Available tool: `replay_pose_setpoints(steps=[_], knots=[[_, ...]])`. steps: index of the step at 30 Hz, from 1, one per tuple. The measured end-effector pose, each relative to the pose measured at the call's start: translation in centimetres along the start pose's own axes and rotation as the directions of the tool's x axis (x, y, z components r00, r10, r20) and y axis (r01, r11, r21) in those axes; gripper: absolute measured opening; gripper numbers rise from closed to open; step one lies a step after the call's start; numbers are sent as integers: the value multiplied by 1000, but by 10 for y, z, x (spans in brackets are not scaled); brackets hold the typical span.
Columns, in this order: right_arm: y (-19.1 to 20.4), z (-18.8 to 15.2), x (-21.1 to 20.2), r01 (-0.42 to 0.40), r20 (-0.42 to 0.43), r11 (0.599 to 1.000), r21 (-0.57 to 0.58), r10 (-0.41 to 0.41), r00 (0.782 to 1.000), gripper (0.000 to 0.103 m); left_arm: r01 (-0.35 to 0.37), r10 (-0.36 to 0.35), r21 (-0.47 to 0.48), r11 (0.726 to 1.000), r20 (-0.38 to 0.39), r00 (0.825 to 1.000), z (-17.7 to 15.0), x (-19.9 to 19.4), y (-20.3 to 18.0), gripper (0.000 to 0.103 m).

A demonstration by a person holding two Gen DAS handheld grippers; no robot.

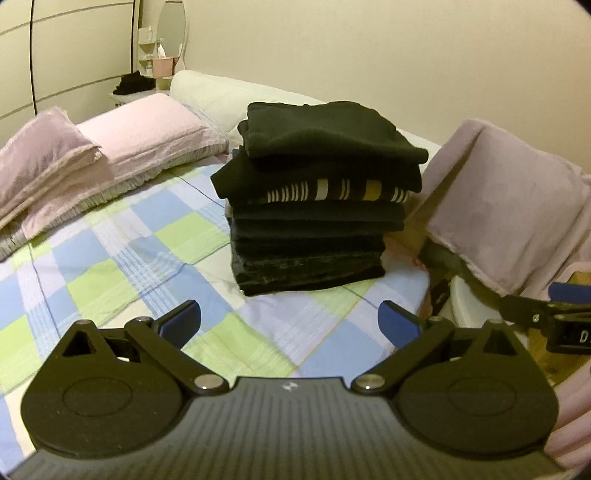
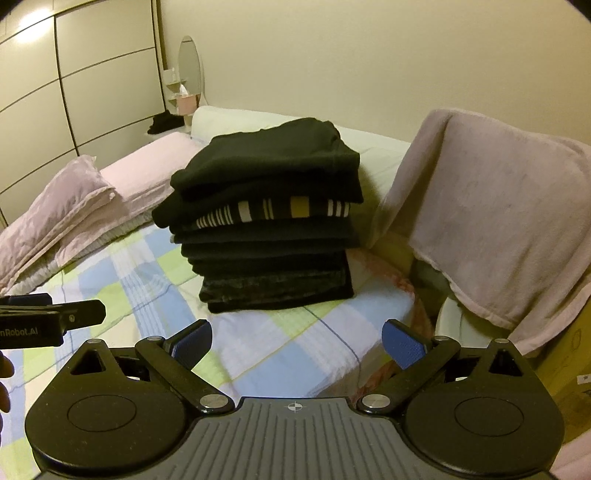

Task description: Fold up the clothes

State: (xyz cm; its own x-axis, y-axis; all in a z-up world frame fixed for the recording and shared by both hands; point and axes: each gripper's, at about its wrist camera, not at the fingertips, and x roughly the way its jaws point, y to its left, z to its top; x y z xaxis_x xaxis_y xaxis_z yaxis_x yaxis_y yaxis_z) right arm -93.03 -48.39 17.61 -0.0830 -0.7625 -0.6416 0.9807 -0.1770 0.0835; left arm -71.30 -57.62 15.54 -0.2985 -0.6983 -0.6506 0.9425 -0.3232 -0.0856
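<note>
**Folded stack on the bed, both grippers empty**

At far left, wardrobe doors (image 1: 14,74) line the wall, with an oval mirror (image 1: 170,29) and a pink box (image 1: 163,67) in the corner beyond. A folded lilac cloth (image 1: 40,155) lies on a pink pillow (image 1: 147,136) at the head of the bed. The checked sheet (image 1: 122,258), in blue, green and white, covers the mattress.

The left gripper (image 1: 290,325) hovers low over the sheet, its blue-padded fingers (image 1: 181,323) spread wide with nothing between them. Straight ahead of it, well apart, sits the stack (image 1: 314,206) of folded dark clothes, near the bed's right edge; one striped piece (image 1: 332,190) shows partway up, under two black ones.

The right gripper (image 2: 297,345) is likewise released and empty, facing the same stack (image 2: 266,225). To the right, a pink blanket (image 2: 498,229) hangs over something beside the bed.
</note>
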Motion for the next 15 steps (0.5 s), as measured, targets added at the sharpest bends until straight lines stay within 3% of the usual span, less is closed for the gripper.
replay_pose_setpoints(steps=[15], knots=[[1,-1,3,-25,-7,1000,-8,25,1000,101,-49,49,3,999,-33,998,0,8,-7,100]])
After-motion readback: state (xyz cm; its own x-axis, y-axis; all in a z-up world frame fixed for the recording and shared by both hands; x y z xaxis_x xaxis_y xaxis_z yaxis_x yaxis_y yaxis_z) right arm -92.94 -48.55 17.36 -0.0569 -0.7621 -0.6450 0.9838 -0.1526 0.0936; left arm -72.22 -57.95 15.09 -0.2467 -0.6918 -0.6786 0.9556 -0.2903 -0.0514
